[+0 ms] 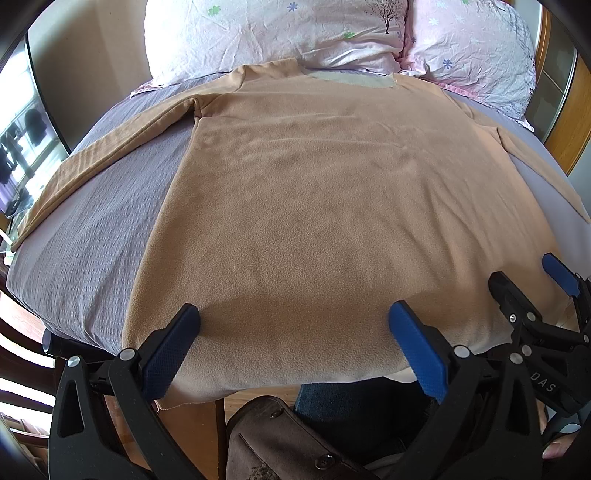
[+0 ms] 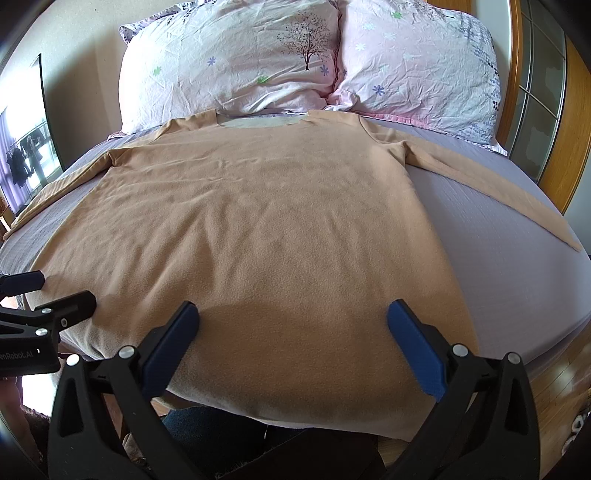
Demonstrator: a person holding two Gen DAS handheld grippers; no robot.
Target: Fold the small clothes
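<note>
Shirt flat on bed, both grippers wide

Shirt tan, long-sleeved, spread flat on grey bed, sleeves out sideways, collar near pillows. Left gripper spread wide over hem, holding nothing. Right gripper same, wide over hem, holding nothing. Hem draped over bed edge.

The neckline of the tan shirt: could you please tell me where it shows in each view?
Left wrist: neckline top centre, slightly right, below the pillows.
Right wrist: neckline top centre, slightly left.
Shared landmark: the tree print on the pillow just above it.
</note>
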